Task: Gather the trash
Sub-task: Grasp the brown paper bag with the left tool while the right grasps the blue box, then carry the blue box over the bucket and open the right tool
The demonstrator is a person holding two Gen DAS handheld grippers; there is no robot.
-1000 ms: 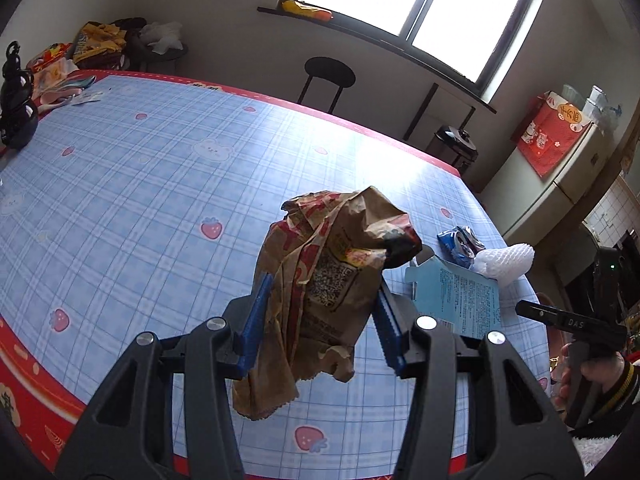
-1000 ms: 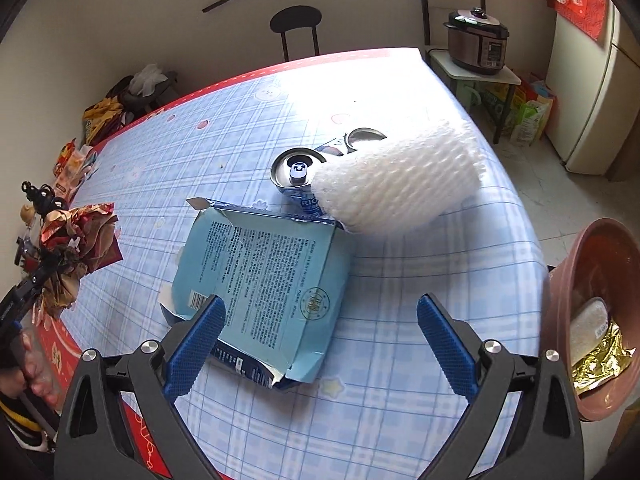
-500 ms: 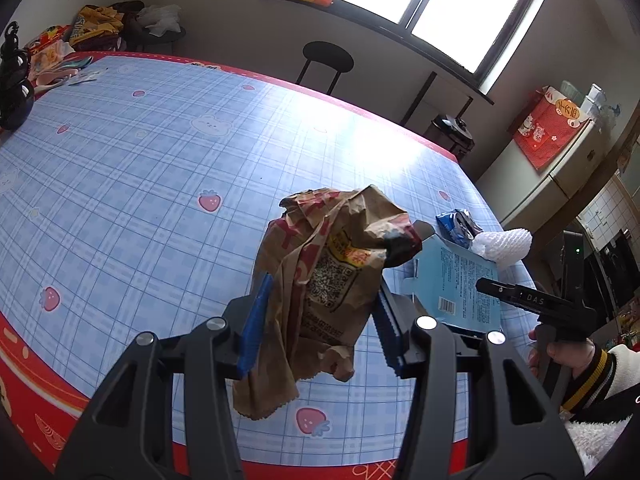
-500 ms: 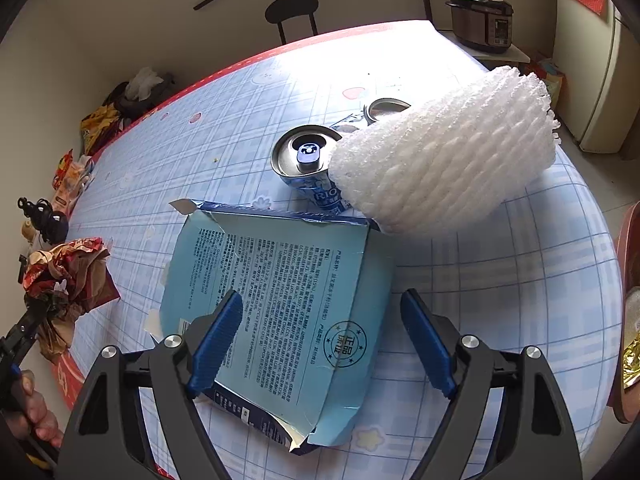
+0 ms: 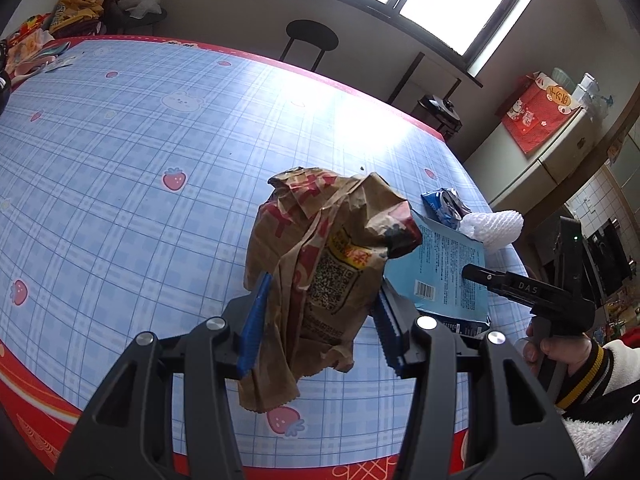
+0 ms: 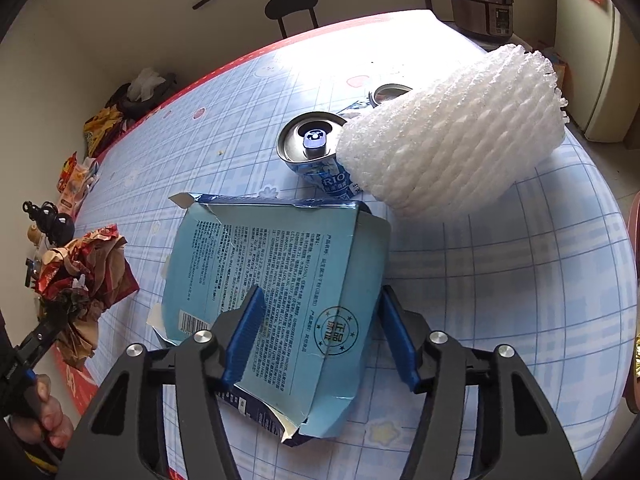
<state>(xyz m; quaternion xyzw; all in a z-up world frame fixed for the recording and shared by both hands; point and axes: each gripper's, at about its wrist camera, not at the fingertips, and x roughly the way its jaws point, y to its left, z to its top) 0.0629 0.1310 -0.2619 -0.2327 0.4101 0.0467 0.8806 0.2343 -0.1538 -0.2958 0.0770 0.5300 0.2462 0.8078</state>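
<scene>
Left tongs (image 5: 320, 320): clenched on a crumpled brown paper bag (image 5: 320, 276) with red print and a QR label, held clear above the worktop (image 5: 140, 160), its lower tail hanging between the blue pads. Right tongs (image 6: 322, 336): released, the two blue pads straddling the near end of a flattened light-blue carton (image 6: 280, 280); contact between pads and carton cannot be told. The carton lies printed side up on the blue checked cloth near the worktop's right edge, torn flaps at its far and near ends. Just beyond it, touching its far edge: a crushed blue drink can (image 6: 316, 152) lying on its side, top toward the camera. A white foam net sleeve (image 6: 452, 136) lies beside and partly over the can, hiding its right flank. A second can end (image 6: 388, 92) shows behind the sleeve, mostly hidden. In the left wrist view the bag blocks the near left corner of the carton (image 5: 448, 272); the can (image 5: 444, 204) and sleeve (image 5: 494, 226) sit behind it, and the right tongs' handle crosses the carton's right side. Surroundings: black stool (image 5: 312, 38) at the far side of the worktop; pressure cooker (image 6: 480, 4) on a low stand beyond the right end; piled snack packets (image 6: 104, 128) off the far left corner; a reddish basin's rim (image 6: 634, 224) at the right margin of the right wrist view.
</scene>
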